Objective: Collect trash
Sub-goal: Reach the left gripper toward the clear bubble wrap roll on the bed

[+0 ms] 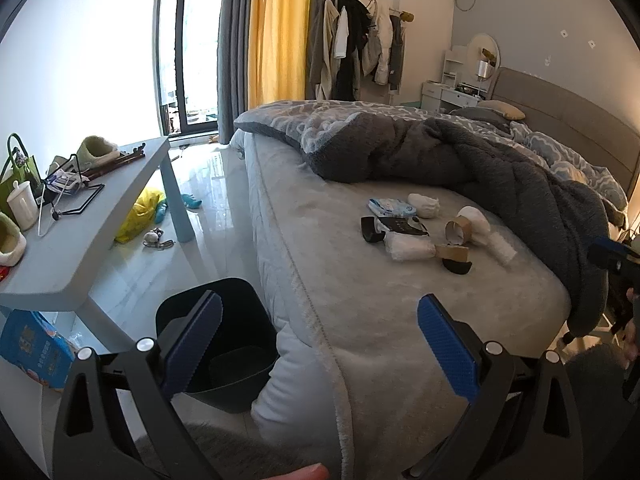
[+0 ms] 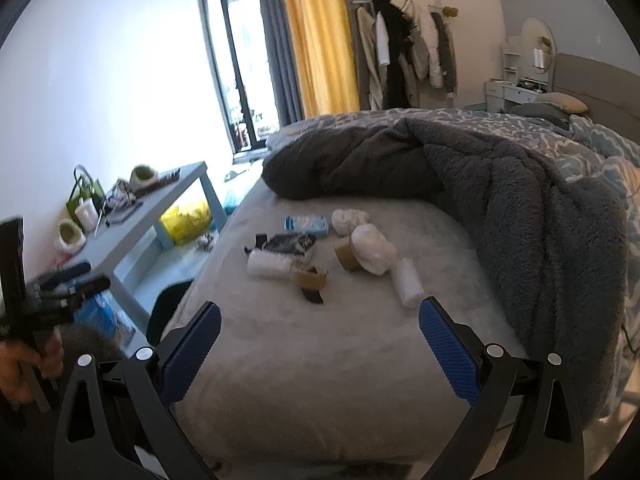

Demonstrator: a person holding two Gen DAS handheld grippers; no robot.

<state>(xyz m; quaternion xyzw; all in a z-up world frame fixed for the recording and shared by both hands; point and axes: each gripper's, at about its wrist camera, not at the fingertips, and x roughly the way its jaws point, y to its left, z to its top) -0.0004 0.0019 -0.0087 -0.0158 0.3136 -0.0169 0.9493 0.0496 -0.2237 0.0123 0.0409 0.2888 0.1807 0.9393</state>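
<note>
On the bed (image 2: 320, 360) the trash (image 2: 320, 248) lies scattered, one white roll (image 2: 407, 282) pointing toward us; both our grippers (image 1: 320, 336) (image 2: 320, 336) hover spread, empty.

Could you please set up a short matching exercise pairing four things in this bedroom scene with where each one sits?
Things:
1. black bin
2. cardboard tape roll
3. yellow bag
4. white mug

Places:
A. on the blue side table
B. on the floor under the side table
C. on the floor against the side of the bed
D. on the bed among the scattered trash

Pairs: 1-C, 2-D, 3-B, 4-A
</note>
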